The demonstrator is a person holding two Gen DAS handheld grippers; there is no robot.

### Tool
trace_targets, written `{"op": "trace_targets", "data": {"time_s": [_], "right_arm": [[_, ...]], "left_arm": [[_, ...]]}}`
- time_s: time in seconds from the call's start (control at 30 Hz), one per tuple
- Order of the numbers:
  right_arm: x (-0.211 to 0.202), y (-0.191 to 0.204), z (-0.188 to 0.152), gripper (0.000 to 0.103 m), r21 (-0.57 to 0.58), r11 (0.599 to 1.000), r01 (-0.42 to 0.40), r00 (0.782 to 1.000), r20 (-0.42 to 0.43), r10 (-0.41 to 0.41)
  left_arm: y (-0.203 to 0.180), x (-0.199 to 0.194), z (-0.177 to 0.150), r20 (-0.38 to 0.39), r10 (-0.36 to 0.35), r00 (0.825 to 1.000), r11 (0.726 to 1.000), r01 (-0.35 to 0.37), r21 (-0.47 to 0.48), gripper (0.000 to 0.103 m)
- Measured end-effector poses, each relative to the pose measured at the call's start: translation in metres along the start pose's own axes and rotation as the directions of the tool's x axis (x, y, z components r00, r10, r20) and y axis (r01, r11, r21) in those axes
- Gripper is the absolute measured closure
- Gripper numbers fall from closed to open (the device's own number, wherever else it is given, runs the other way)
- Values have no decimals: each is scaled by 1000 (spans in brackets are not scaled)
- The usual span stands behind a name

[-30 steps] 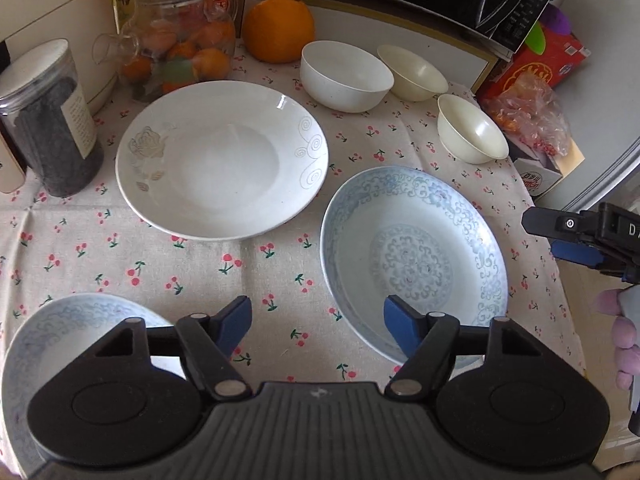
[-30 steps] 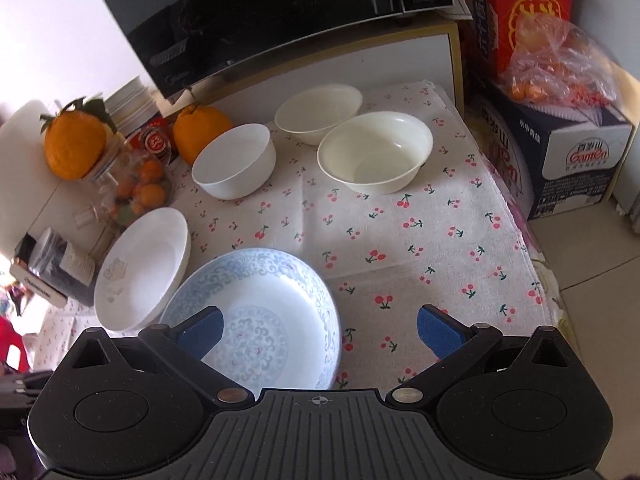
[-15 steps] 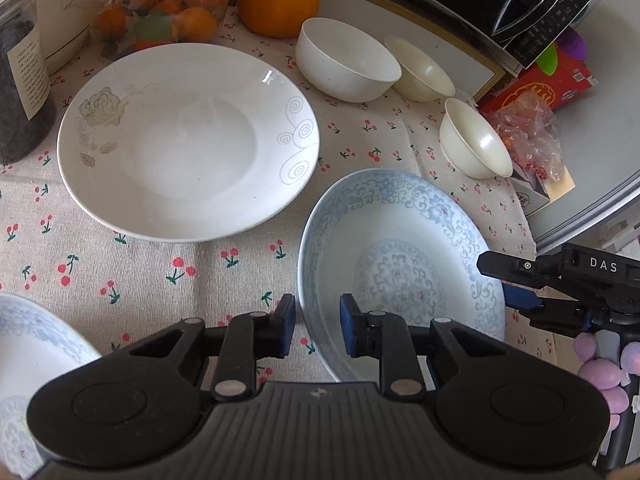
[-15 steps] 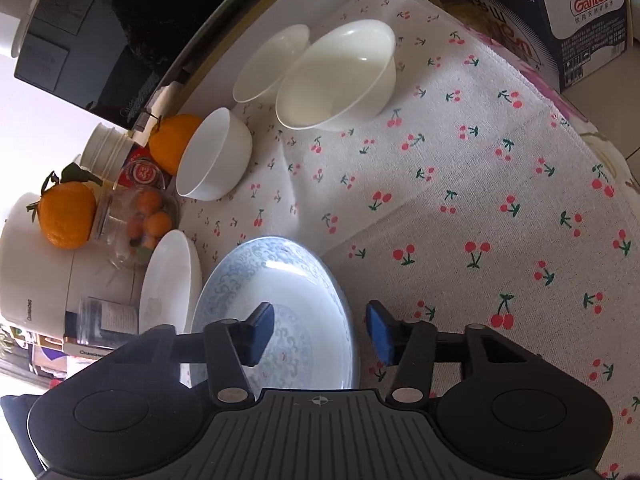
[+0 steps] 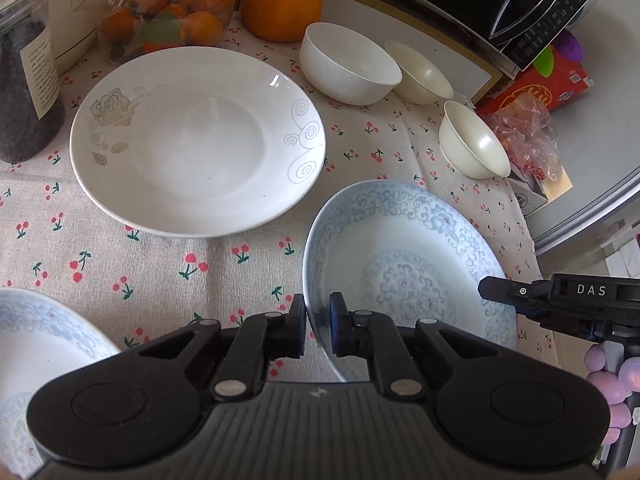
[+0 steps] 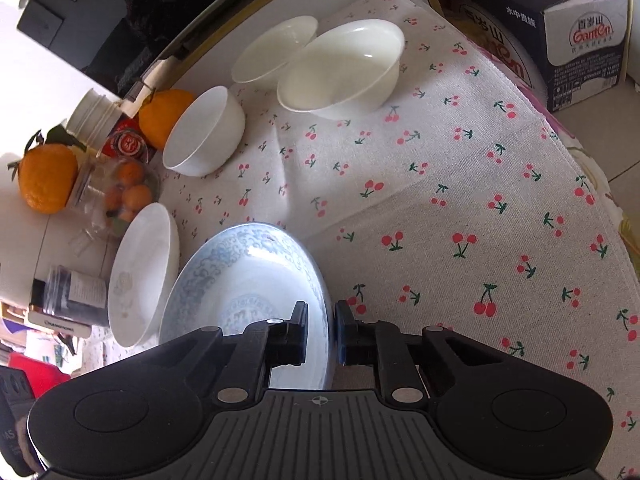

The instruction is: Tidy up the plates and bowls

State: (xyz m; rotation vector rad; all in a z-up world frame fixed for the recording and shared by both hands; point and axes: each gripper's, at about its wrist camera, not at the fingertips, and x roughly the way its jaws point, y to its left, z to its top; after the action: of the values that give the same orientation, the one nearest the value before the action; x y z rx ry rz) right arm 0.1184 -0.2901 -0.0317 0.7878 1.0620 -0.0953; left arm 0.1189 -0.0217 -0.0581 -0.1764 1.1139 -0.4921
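Note:
A blue patterned plate (image 5: pixel 404 276) lies on the cherry-print cloth (image 5: pixel 168 264). My left gripper (image 5: pixel 318 322) is shut on its left rim, the jaws closing tight with the rim between the pads. My right gripper (image 6: pixel 322 328) is likewise closing tight on the opposite rim of the same plate (image 6: pixel 248 276); it also shows in the left wrist view as the right gripper (image 5: pixel 504 302). A white plate with grey swirls (image 5: pixel 196 140) lies behind. A second blue plate (image 5: pixel 36 344) sits at the near left. One white bowl (image 5: pixel 348 68) and two cream bowls (image 5: pixel 416 72) (image 5: pixel 472 142) stand at the back.
Behind the dishes are an orange (image 5: pixel 280 4), a glass jar of small fruit (image 5: pixel 168 12) and a dark-filled jar (image 5: pixel 24 68). A microwave (image 5: pixel 520 0) rises at the back. A cardboard box (image 6: pixel 580 40) stands past the cloth's edge, and a gloved hand (image 5: pixel 608 380) holds the right gripper.
Both grippers went from wide open to shut, each closing on a rim of the blue patterned plate. The right gripper also dropped lower and rolled.

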Motion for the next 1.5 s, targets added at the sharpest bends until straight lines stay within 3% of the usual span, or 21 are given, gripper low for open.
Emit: {"op": "trace_targets", "data": {"time_s": [0.7, 1.03, 1.17, 1.23, 1.37, 1.5], "right_arm": [[6, 29, -34, 88, -58, 998, 31, 992, -119, -38], [6, 32, -33, 86, -75, 997, 33, 991, -129, -42], [4, 35, -33, 85, -109, 993, 48, 991, -116, -60], [3, 34, -33, 79, -119, 991, 64, 990, -113, -78], [-2, 33, -33, 69, -137, 987, 88, 991, -85, -100], [-12, 40, -36, 35, -201, 974, 99, 995, -6, -103]], "left_arm": [[12, -15, -15, -34, 113, 993, 991, -110, 81, 91], [11, -16, -16, -32, 113, 993, 990, -109, 90, 90], [11, -19, -16, -25, 111, 993, 990, -109, 84, 81], [9, -22, -17, -20, 110, 994, 990, -108, 87, 77], [5, -30, -22, -5, 93, 996, 990, -92, 106, 59], [2, -39, -26, 13, 67, 998, 990, -68, 126, 41]]}}
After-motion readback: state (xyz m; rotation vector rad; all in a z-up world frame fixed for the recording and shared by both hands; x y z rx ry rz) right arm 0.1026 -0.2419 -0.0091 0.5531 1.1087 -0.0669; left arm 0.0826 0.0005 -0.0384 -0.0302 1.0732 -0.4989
